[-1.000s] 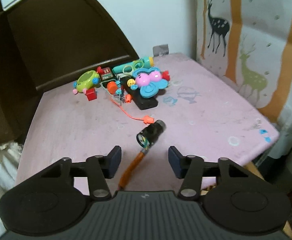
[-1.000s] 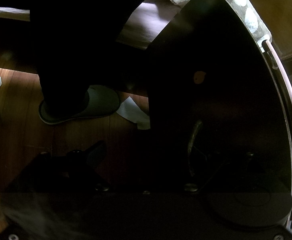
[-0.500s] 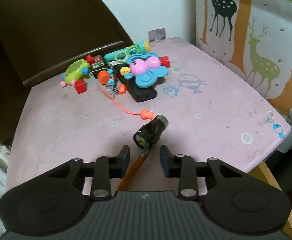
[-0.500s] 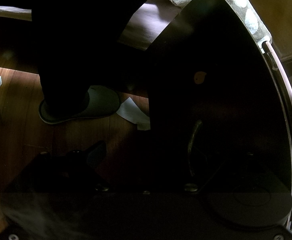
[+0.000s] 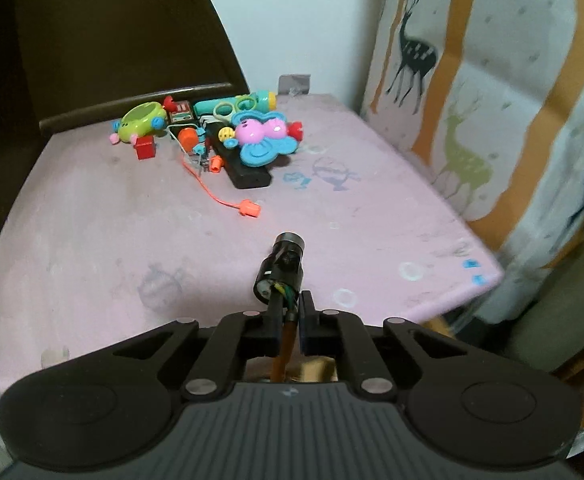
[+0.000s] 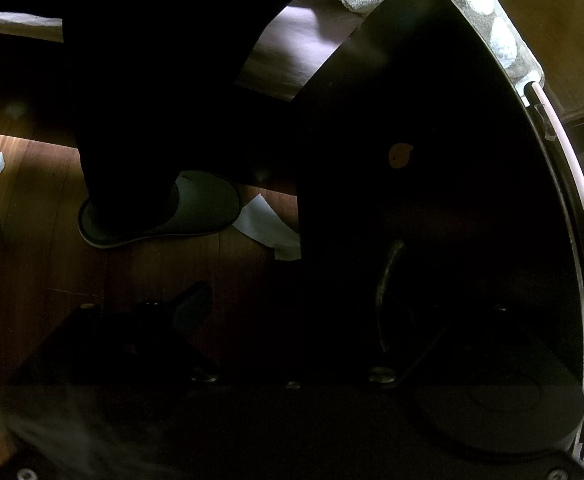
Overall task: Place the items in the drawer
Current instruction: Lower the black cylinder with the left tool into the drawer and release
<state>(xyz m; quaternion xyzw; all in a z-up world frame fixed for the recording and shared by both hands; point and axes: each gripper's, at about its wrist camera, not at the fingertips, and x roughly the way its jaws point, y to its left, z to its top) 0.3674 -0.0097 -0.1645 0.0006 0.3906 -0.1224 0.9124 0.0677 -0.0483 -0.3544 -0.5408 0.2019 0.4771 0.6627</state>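
In the left wrist view a small black cylinder (image 5: 281,268) with loose wires sits on an orange stem (image 5: 285,340). My left gripper (image 5: 290,312) is closing, its pads pressing the stem from both sides over the pink table (image 5: 111,220). A heap of bright toys (image 5: 227,136) lies at the table's far side. The right wrist view is very dark. My right gripper (image 6: 292,312) stands wide, its left finger (image 6: 191,308) visible over the floor and the right finger lost in shadow by the curved handle (image 6: 388,276) of a dark drawer front (image 6: 432,160).
A deer-print curtain (image 5: 472,100) hangs along the table's right side, and dark wooden furniture (image 5: 111,40) rises behind it. An orange cord with a plug (image 5: 249,208) trails from the toys. On the wooden floor are a person's slippered foot (image 6: 195,208) and paper scraps (image 6: 263,224).
The left jaws have drawn together onto the orange stem, and the black cylinder now sits right at the fingertips. The right wrist view is unchanged.
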